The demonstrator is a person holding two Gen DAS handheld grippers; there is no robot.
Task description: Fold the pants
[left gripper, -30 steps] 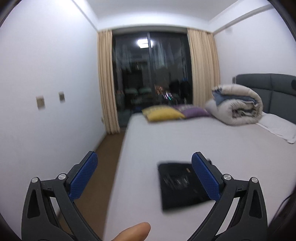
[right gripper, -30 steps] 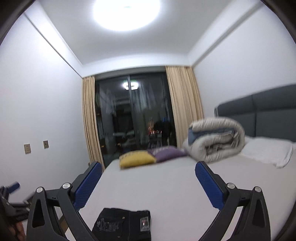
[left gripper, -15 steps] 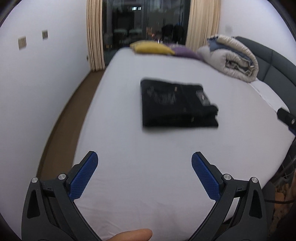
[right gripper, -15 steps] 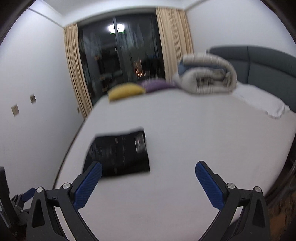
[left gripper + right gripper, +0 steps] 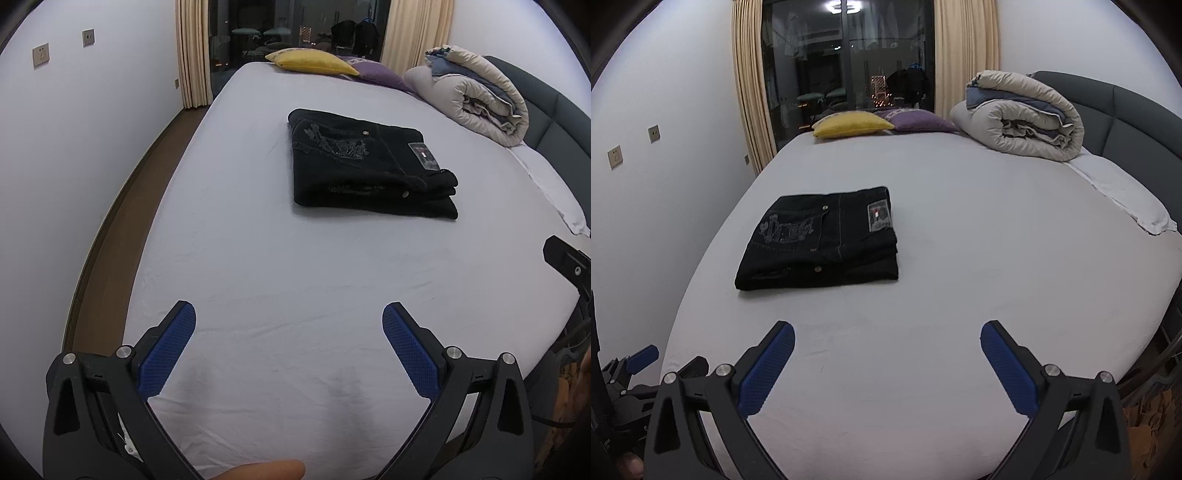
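Note:
The black pants lie folded in a compact rectangle on the white bed, with a patch label and pocket embroidery facing up. They also show in the right wrist view, left of centre. My left gripper is open and empty, held over the near part of the bed, well short of the pants. My right gripper is open and empty, also back from the pants, which lie ahead and to its left.
A rolled duvet, a yellow pillow and a purple pillow sit at the far end of the bed. A white pillow lies by the grey headboard. Wood floor and a wall run along the left.
Both grippers have tilted down from looking across the room to looking at the bed, so the folded pants now sit in full view. Both stayed open.

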